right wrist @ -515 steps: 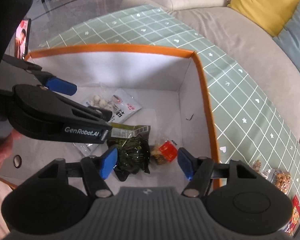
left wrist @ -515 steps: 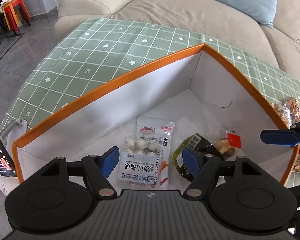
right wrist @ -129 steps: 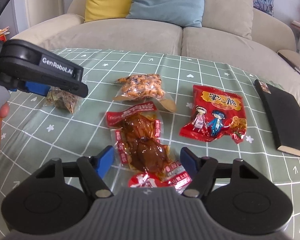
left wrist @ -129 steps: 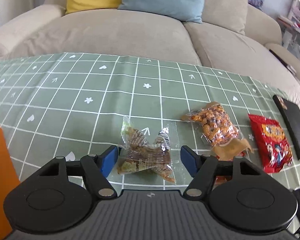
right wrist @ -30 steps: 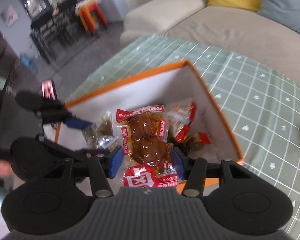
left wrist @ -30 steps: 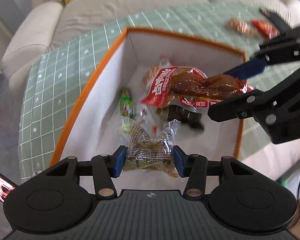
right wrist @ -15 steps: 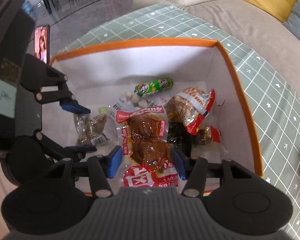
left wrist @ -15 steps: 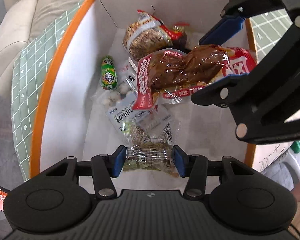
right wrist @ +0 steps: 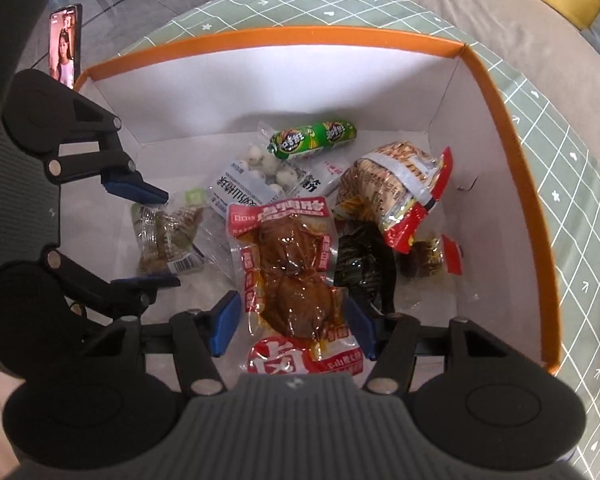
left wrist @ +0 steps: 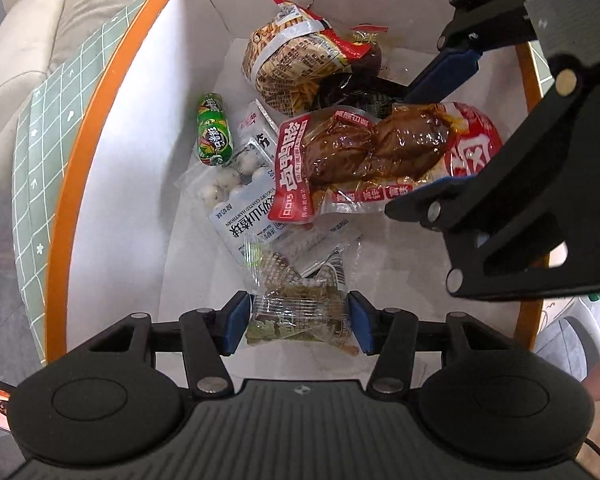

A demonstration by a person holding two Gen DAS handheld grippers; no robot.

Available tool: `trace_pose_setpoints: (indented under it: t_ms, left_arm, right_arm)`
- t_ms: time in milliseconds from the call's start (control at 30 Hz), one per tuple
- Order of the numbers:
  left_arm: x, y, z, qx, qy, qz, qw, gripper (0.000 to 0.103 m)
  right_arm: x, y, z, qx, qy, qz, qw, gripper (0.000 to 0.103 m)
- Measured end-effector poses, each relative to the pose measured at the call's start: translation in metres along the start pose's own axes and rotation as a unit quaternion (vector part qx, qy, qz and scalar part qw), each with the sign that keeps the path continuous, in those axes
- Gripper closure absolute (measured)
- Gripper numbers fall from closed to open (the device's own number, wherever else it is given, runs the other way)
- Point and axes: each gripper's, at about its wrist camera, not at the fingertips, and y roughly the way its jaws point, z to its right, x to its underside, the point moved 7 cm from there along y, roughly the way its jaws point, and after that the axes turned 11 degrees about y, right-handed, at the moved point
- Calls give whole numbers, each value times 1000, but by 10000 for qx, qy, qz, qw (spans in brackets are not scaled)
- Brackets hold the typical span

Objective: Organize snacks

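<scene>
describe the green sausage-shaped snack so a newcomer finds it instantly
Look inside the orange-rimmed white box. Near its far wall in the right wrist view, beside the pack of white balls, lies the green tube snack: the only cylinder, and the only bright green pack there.

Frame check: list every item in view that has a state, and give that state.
Left tool: jaws just been opening, clear snack bag between them.
Clear snack bag: low in the box, between the blue pads.
Right tool: jaws just been opening, braised meat pack between them.
Braised meat pack: sealed, over the other snacks.
Orange-rimmed box: open-topped, holding several snacks.
Green sausage: lying on the box floor.
Phone: screen on.
</scene>
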Motion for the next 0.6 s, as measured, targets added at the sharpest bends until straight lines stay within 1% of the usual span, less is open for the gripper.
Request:
trace_pose_setpoints:
  t_ms: [67, 133, 200, 300, 433, 567, 600]
  left_arm:
    - [0, 1, 0, 28, -12, -6, 10000, 39]
    - [0, 3, 0, 35, 13, -29, 10000, 34]
    - [0, 6, 0, 72, 13, -60, 10000, 32]
    - [-2, 7, -1, 131, 25, -41, 9999, 32]
    - [-6, 3, -2, -21, 74, 27, 10000, 31]
    - [-11, -4, -2, 5, 82, 115, 9999, 28]
    - [-13, -6, -2, -13, 108, 156, 9998, 25]
  right_arm:
    - [0, 2, 0, -2, 42, -21, 10000, 43]
    - [0, 5, 1, 10, 64, -29, 10000, 42]
    - [1, 5, 2, 4, 106, -29, 9999, 41]
    - [0, 5, 4, -39, 182, -18, 9998, 39]
    - [0, 2, 6, -118, 266, 8, 9996, 36]
    - [1, -4, 7, -249, 424, 48, 9988, 36]
    - [1, -7, 8, -265, 457, 79, 9986, 36]
